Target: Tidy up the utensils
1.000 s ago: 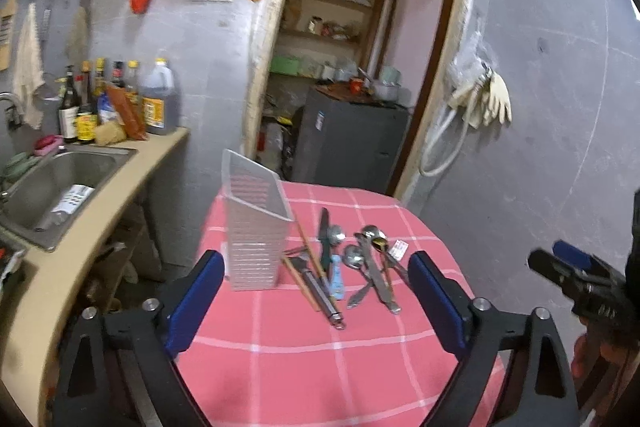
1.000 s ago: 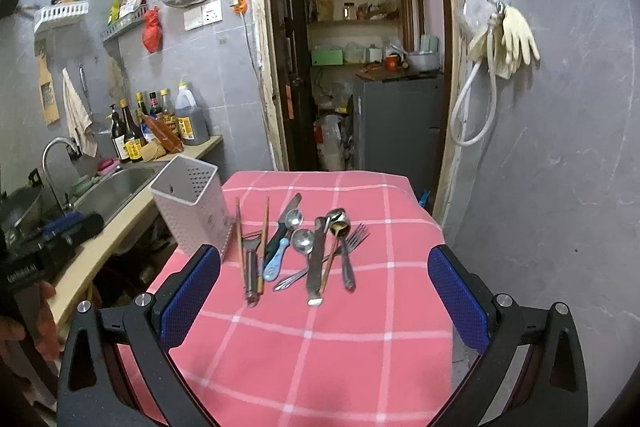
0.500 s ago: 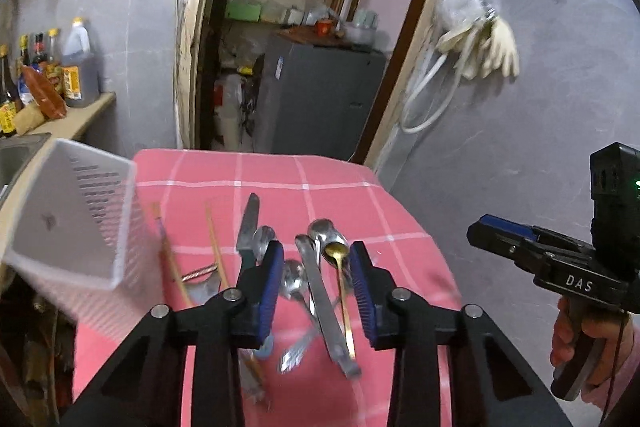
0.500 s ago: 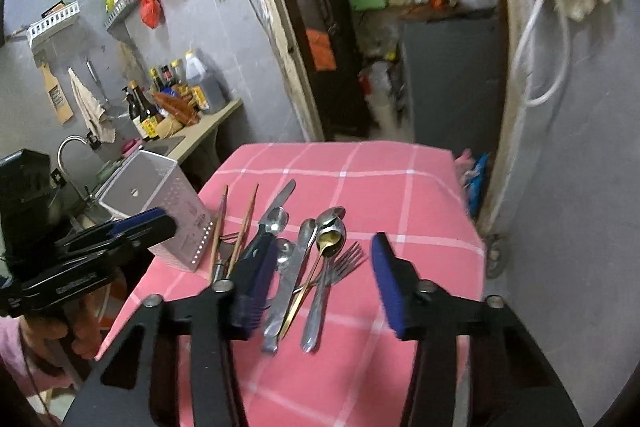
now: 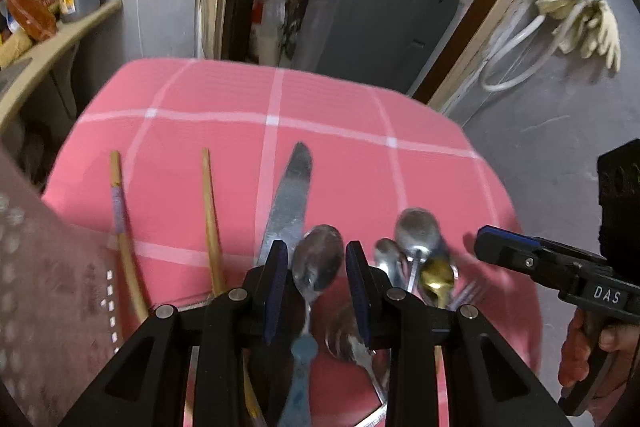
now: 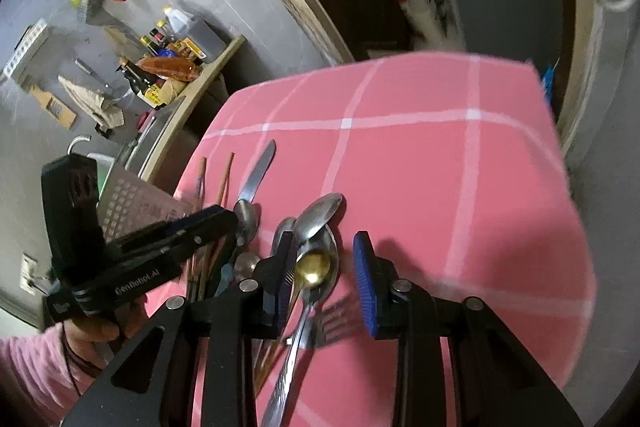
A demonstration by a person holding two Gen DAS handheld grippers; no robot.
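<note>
**Two grippers lowered over the row of utensils**

At nine o'clock on the pink-checked worktop (image 5: pixel 224 99) the perforated utensil holder (image 5: pixel 44 291) is seen, blurred at the frame's edge. Beside it two wooden chopsticks (image 5: pixel 210 211) are laid, then a table knife (image 5: pixel 290 195) pointing to twelve o'clock.

The left gripper (image 5: pixel 316 267) is tilted steeply down, its jaws narrowed but apart. A blue-handled spoon (image 5: pixel 316 263) lies between them, bowl towards twelve o'clock; no pad is seen pressing on it.

At three o'clock of that spoon a cluster of steel spoons (image 5: pixel 416 233) and a gold spoon (image 6: pixel 314 267) is found, with a fork (image 6: pixel 340 319) below. The right gripper (image 6: pixel 324 267) is angled down over this cluster, its jaws closing, still apart, with the gold spoon's bowl between them. The gripper's handle is grasped by a hand (image 5: pixel 592 347) at the lower right edge.
</note>
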